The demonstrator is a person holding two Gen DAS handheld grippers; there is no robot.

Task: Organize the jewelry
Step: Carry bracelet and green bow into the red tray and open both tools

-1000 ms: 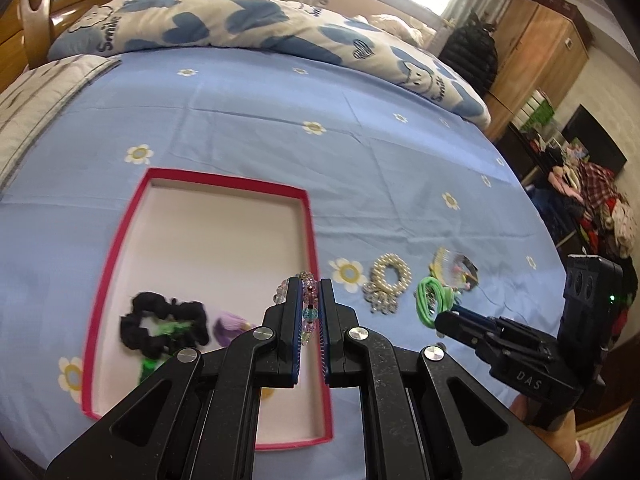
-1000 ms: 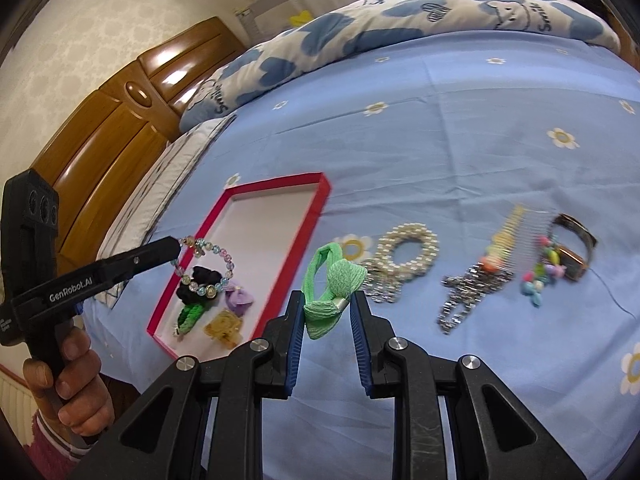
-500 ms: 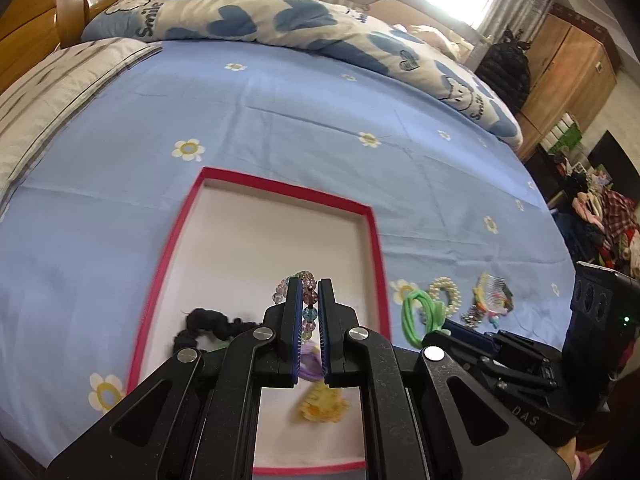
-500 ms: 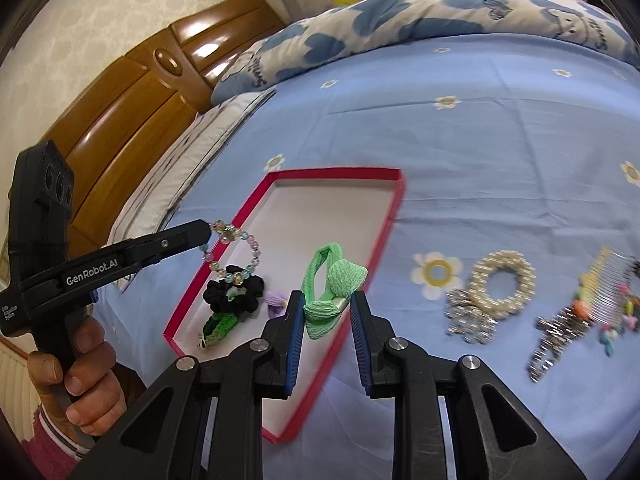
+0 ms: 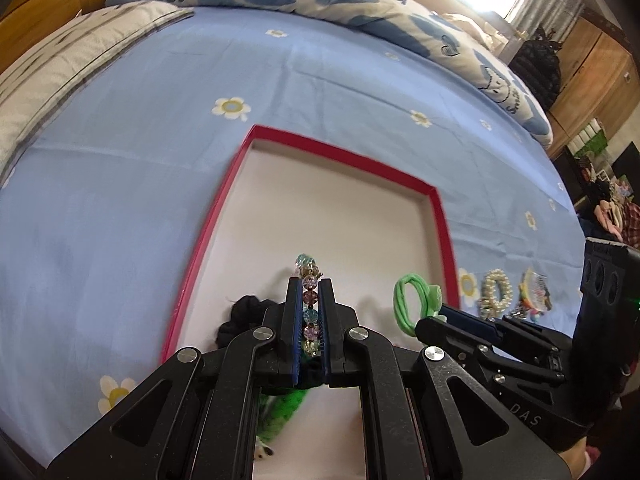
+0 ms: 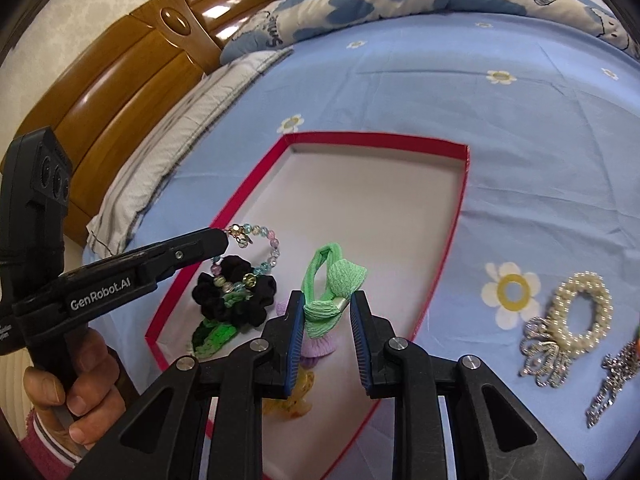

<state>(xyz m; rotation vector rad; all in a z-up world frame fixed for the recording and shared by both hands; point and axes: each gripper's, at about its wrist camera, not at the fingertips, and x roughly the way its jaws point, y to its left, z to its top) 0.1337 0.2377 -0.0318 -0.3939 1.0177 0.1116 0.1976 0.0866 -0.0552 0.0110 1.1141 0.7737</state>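
left gripper [image 5: 309,312]: clamped on bead bracelet [image 6: 256,256], over red-rimmed tray [image 6: 456,216] | right gripper [image 6: 326,320]: pinching green hair tie [image 6: 334,284] above tray; pearl bracelet [image 6: 582,308] on sheet, 3 o'clock of tray

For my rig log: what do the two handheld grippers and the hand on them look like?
Both grippers, left gripper and right gripper, are matte black with silver screws and blue-lined jaws. White lettering reads "GenRobot.AI" on the left, "DAS" on the right. The bare left hand shows a pink knitted cuff.

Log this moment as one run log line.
left gripper: shut on bead bracelet | right gripper: holding green hair tie | both over red tray | pearl bracelet on bed
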